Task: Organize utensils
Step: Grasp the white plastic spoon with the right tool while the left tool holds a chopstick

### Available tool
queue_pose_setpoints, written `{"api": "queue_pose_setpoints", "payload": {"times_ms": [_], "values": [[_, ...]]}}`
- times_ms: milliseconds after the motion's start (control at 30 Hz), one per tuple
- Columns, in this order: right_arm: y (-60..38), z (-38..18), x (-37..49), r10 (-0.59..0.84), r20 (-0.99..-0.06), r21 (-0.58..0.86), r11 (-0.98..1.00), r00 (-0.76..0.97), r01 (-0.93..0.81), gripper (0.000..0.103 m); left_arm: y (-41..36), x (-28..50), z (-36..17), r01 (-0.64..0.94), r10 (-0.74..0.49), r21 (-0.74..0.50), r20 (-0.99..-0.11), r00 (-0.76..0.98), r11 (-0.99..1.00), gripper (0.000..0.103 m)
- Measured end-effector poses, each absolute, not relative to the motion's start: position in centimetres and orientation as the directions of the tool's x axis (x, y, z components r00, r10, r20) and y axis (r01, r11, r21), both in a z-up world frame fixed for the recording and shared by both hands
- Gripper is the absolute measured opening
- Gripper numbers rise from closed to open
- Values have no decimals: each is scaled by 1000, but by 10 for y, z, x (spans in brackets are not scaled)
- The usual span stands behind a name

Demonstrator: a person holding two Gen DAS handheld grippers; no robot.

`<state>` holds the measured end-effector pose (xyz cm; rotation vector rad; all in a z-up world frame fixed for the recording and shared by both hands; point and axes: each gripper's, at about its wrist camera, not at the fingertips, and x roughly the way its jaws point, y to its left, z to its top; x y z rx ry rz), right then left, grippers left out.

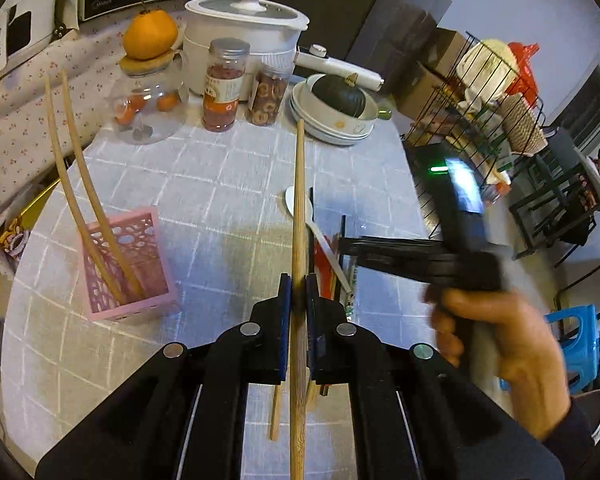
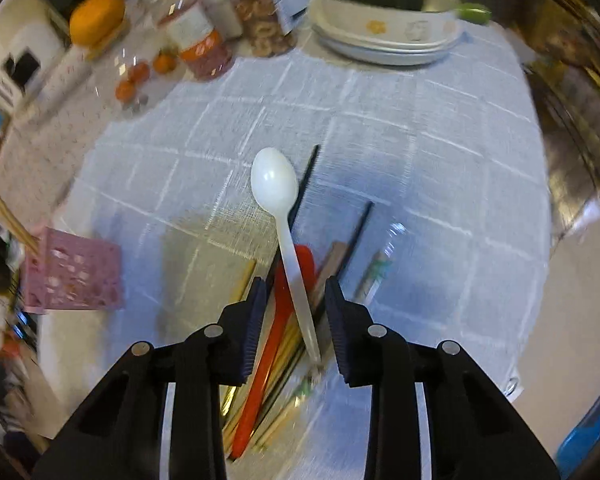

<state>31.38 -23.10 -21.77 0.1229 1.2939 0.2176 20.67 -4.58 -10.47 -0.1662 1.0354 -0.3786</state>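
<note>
My left gripper (image 1: 298, 292) is shut on a wooden chopstick (image 1: 299, 216) and holds it above the table. A pink perforated basket (image 1: 128, 268) at the left holds two wooden chopsticks (image 1: 76, 184); it also shows in the right wrist view (image 2: 74, 276). My right gripper (image 2: 296, 304) is open above a pile of utensils (image 2: 276, 344): a white plastic spoon (image 2: 278, 196), a red utensil, black and wooden chopsticks. The spoon's handle lies between the jaws. The right gripper also shows in the left wrist view (image 1: 344, 248).
A grey checked tablecloth (image 1: 204, 184) covers the table. At the back stand jars (image 1: 222, 84), an orange (image 1: 150, 34), a white pot (image 1: 244, 36), and stacked plates (image 1: 332, 124) with a dark squash. A wire rack (image 1: 488, 92) stands to the right.
</note>
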Motion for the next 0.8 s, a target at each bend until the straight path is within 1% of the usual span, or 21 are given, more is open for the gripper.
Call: {"api": "queue_pose_setpoints", "payload": {"times_ms": [33, 133, 300, 333, 367, 400, 500, 667, 800], "values": [[-224, -222, 321, 208, -943, 185, 977, 259, -109, 31, -44, 206, -103, 229, -385, -311, -802, 457, 922, 6], [-213, -228, 338, 209, -941, 178, 975, 268, -133, 31, -36, 205, -96, 233, -390, -314, -787, 478, 920, 6], [-201, -242, 356, 164, -954, 127, 979, 249, -157, 31, -24, 201, -82, 248, -389, -302, -763, 517, 921, 6], [-198, -246, 357, 157, -958, 118, 978, 239, -171, 27, -23, 201, -81, 253, -386, -295, -760, 522, 922, 6], [-196, -250, 358, 141, -964, 101, 979, 226, -179, 21, -21, 201, -81, 256, -382, -288, -758, 528, 923, 6], [-196, -252, 359, 132, -967, 93, 979, 217, -180, 13, -19, 201, -81, 255, -379, -283, -758, 532, 924, 6], [-201, -246, 359, 164, -959, 130, 979, 232, -155, 11, -14, 204, -82, 241, -375, -288, -758, 534, 927, 6], [-208, -222, 348, 223, -938, 186, 970, 264, -157, 10, -11, 203, -78, 245, -379, -290, -743, 552, 925, 6], [-226, -208, 344, 253, -919, 230, 967, 302, -111, 9, -7, 202, -74, 245, -381, -292, -729, 568, 925, 6]]}}
